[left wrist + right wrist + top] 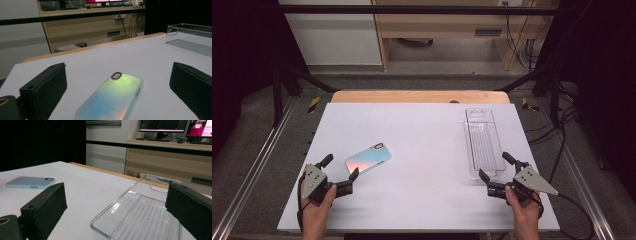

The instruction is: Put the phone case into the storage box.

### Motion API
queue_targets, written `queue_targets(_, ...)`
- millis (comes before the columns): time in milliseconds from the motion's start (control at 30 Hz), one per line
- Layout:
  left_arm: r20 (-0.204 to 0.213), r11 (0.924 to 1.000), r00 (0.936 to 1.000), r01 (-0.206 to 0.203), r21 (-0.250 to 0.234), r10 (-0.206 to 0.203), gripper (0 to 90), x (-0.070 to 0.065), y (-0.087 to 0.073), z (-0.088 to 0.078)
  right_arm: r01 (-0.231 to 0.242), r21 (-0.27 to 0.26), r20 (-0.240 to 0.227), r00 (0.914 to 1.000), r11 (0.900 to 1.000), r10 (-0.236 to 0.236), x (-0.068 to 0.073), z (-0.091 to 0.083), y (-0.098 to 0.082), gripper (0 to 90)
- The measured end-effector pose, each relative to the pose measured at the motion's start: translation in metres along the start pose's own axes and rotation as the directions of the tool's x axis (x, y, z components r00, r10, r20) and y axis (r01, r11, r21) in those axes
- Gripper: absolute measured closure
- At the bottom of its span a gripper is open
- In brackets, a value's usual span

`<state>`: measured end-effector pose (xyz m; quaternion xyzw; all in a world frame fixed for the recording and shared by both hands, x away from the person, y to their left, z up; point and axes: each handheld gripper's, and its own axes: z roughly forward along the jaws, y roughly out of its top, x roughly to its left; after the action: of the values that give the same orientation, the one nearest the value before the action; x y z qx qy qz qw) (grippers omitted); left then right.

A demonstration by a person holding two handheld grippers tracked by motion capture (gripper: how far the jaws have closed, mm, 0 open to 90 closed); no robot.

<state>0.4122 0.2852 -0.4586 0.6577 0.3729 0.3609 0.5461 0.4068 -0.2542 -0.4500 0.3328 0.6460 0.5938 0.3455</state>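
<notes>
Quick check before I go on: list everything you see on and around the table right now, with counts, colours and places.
phone: one, iridescent pastel back, camera side up, lying flat on the table's near left, just ahead of the left claw.
clear tray: one, transparent plastic, long and ribbed, empty, on the table's right side, just ahead of the right claw.
table: one, white top with a wooden far edge.
wooden furniture: light wood, behind the table.
monitors: two at least, lit, on the far desk.
left claw: one, black, jaws open, phone lying between them untouched.
right claw: one, black, jaws open at the tray's near end.
</notes>
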Motion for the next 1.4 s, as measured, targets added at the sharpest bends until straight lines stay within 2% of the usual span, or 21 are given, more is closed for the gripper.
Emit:
queue_targets(133,0.02,0.9996,0.9997,-0.014,0.024,0.013,0.9,-0.001,0.003,0.003,0.017,0.006,0.0,0.9999,1.0,-0.017,0.002,0.001,0.0,3.6)
queue_targets(200,0.025,0.9992,0.9997,-0.007,0.04,0.006,1.2,-0.002,0.003,0.004,0.023,0.006,-0.002,0.9997,1.0,-0.023,0.002,0.001,0.0,3.6)
queue_targets(267,0.04,0.999,0.9992,-0.005,0.045,0.003,1.2,-0.005,0.003,0.006,0.016,0.011,-0.005,0.9999,1.0,-0.016,0.004,0.002,0.0,3.5)
queue_targets(400,0.059,0.9983,0.9982,-0.016,0.056,0.012,1.2,-0.01,0.004,0.01,0.048,0.014,-0.009,0.9988,0.999,-0.048,0.007,0.003,0.0,3.5)
queue_targets(567,0.076,0.9969,0.9968,-0.031,0.073,0.025,1.1,-0.014,0.009,0.015,0.049,0.018,-0.004,0.9988,0.999,-0.049,0.007,0.003,0.0,3.5)
queue_targets(667,0.075,0.9895,0.9952,-0.072,0.125,0.063,1.7,-0.014,0.009,0.022,0.055,0.017,-0.004,0.9985,0.998,-0.055,0.007,0.002,0.0,3.5)
queue_targets(833,0.097,0.9798,0.9936,-0.075,0.186,0.058,2.4,-0.014,0.01,0.034,0.055,0.016,0.0,0.9985,0.998,-0.055,0.006,0.002,0.001,3.5)
queue_targets(933,0.103,0.9714,0.9908,-0.108,0.212,0.088,3.1,-0.016,0.017,0.04,0.058,0.01,0.004,0.9983,0.998,-0.058,0.006,0.001,0.001,3.5)
queue_targets(967,0.103,0.9714,0.9908,-0.108,0.212,0.088,3.5,-0.016,0.017,0.04,0.058,0.01,0.004,0.9983,0.998,-0.058,0.006,0.001,0.001,3.5)
queue_targets(1000,0.101,0.9654,0.9904,-0.116,0.233,0.095,3.9,-0.017,0.022,0.044,0.054,0.013,0.011,0.9985,0.998,-0.054,0.005,0.0,0.001,3.5)
queue_targets(1200,0.101,0.9565,0.9899,-0.123,0.265,0.099,4.4,-0.019,0.031,0.052,0.044,0.015,0.026,0.9987,0.999,-0.044,0.002,-0.001,0.0,3.5)
queue_targets(1333,0.092,0.9474,0.9874,-0.15,0.283,0.129,4.7,-0.018,0.035,0.065,0.047,0.014,0.036,0.9982,0.999,-0.047,0.001,-0.003,0.001,3.5)
queue_targets(1400,0.081,0.9491,0.9907,-0.128,0.288,0.109,4.8,-0.016,0.039,0.071,0.039,0.007,0.044,0.9982,0.999,-0.04,0.0,-0.003,0.001,3.5)
